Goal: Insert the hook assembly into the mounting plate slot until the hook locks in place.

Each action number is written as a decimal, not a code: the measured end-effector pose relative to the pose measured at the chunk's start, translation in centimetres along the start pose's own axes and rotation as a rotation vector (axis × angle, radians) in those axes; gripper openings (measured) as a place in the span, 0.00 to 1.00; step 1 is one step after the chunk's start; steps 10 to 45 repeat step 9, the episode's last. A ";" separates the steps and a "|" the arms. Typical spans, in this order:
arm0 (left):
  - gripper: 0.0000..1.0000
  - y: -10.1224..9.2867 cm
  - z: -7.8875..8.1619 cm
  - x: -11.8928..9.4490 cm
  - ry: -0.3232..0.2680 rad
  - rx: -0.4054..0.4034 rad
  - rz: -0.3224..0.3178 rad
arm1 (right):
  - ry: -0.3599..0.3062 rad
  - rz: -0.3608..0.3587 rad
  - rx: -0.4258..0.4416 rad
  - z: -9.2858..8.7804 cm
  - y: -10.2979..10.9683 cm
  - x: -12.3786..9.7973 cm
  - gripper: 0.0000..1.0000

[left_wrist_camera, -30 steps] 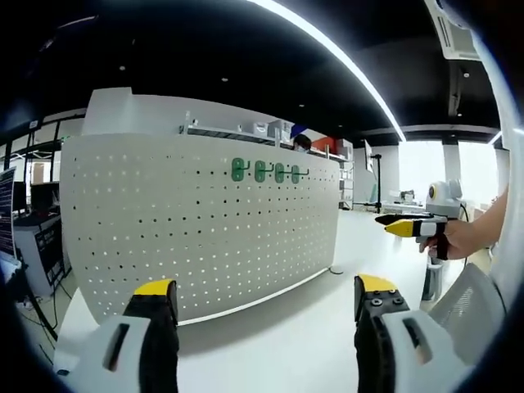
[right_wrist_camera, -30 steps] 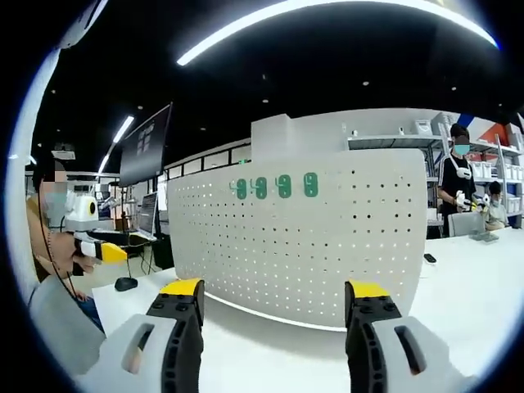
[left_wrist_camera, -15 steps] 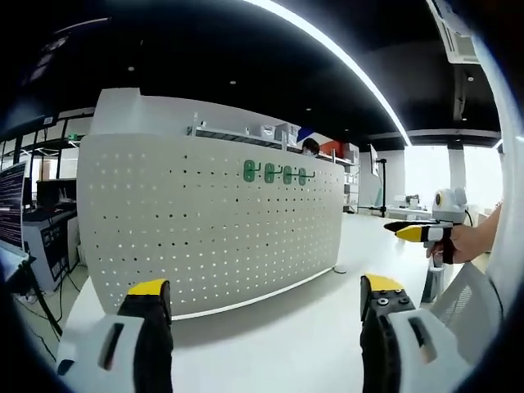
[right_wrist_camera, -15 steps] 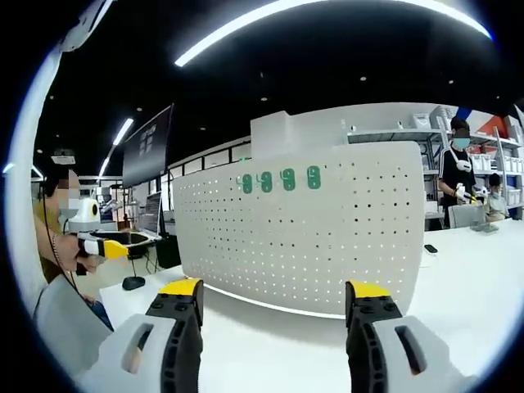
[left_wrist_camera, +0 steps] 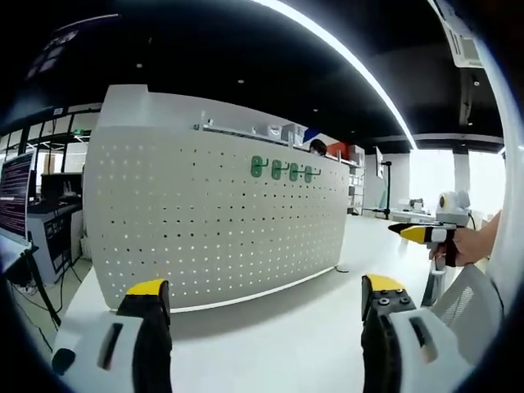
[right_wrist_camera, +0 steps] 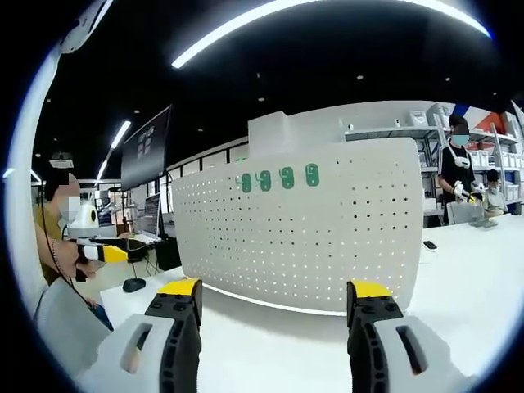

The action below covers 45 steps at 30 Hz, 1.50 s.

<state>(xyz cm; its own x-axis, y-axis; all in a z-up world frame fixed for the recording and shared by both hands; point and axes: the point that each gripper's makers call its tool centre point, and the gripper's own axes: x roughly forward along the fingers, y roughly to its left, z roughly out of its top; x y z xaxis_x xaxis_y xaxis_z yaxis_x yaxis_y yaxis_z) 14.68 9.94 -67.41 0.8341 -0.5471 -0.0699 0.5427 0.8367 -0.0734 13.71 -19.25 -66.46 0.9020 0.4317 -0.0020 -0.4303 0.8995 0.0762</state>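
A white pegboard mounting plate [left_wrist_camera: 213,221] [right_wrist_camera: 303,229] stands upright on the white table. Several green hooks [left_wrist_camera: 284,170] [right_wrist_camera: 278,178] hang in a row near its top edge. My left gripper [left_wrist_camera: 262,296] is open with nothing between its yellow-tipped jaws, and stands well short of the plate. My right gripper [right_wrist_camera: 273,296] is open and empty too, facing the plate from the other side. The right gripper [left_wrist_camera: 419,233] also appears at the right of the left gripper view, held in a hand. The left gripper [right_wrist_camera: 102,252] appears at the left of the right gripper view.
White tabletop [left_wrist_camera: 278,327] stretches in front of the plate. A monitor [left_wrist_camera: 15,192] stands at the far left. A black mouse [right_wrist_camera: 134,284] lies on the table edge. People [right_wrist_camera: 454,180] stand by shelves behind the plate. A dark screen [right_wrist_camera: 147,146] hangs at the back.
The left gripper view has shifted slightly, so the plate sits a little further right and larger. The right gripper view is nearly unchanged. Both grippers stay open.
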 end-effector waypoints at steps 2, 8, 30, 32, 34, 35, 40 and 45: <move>1.00 -0.1 0.0 0.0 0.002 -0.003 -0.002 | 0.000 -0.004 0.005 0.0 -0.1 0.0 0.69; 0.99 -0.1 -0.1 -0.1 0.003 -0.007 -0.002 | 0.001 -0.003 0.009 -0.1 -0.1 0.0 0.70; 0.99 -0.1 -0.1 -0.1 0.005 -0.005 -0.002 | 0.002 -0.002 0.010 -0.1 0.0 0.0 0.70; 0.99 -0.1 -0.1 -0.1 0.005 -0.005 -0.002 | 0.002 -0.002 0.010 -0.1 0.0 0.0 0.70; 0.99 -0.1 -0.1 -0.1 0.005 -0.005 -0.002 | 0.002 -0.002 0.010 -0.1 0.0 0.0 0.70; 0.99 -0.1 -0.1 -0.1 0.005 -0.005 -0.002 | 0.002 -0.002 0.010 -0.1 0.0 0.0 0.70; 0.99 -0.1 -0.1 -0.1 0.005 -0.005 -0.002 | 0.002 -0.002 0.010 -0.1 0.0 0.0 0.70; 0.99 -0.1 -0.1 -0.1 0.005 -0.005 -0.002 | 0.002 -0.002 0.010 -0.1 0.0 0.0 0.70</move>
